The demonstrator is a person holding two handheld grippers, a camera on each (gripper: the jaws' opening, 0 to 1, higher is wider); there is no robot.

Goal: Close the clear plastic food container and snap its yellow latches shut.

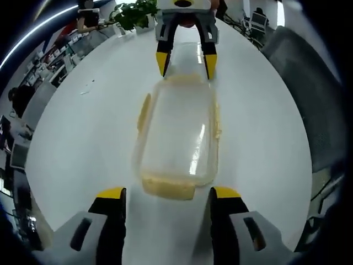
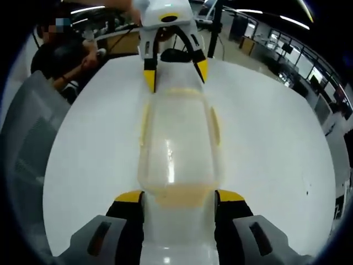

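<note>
The clear plastic container (image 1: 176, 138) lies lengthwise on the white table (image 1: 83, 143) with its lid on. Yellow latches show at its near end (image 1: 171, 189), both long sides (image 1: 143, 113) and its far end. My left gripper (image 1: 168, 196) is open, its jaws spread wider than the near end and just short of it. At the opposite end my right gripper (image 1: 186, 62) is open, with yellow-tipped jaws flanking that end. In the right gripper view the container (image 2: 176, 149) runs away from my right gripper (image 2: 179, 197), whose jaws stand either side of the near yellow latch (image 2: 182, 196). The left gripper (image 2: 175, 72) faces it.
A grey chair (image 1: 309, 83) stands at the table's edge, seen again as the chair (image 2: 33, 127). A green plant (image 1: 135, 14) sits beyond the table. A person (image 2: 60, 61) sits behind it, with office desks all around.
</note>
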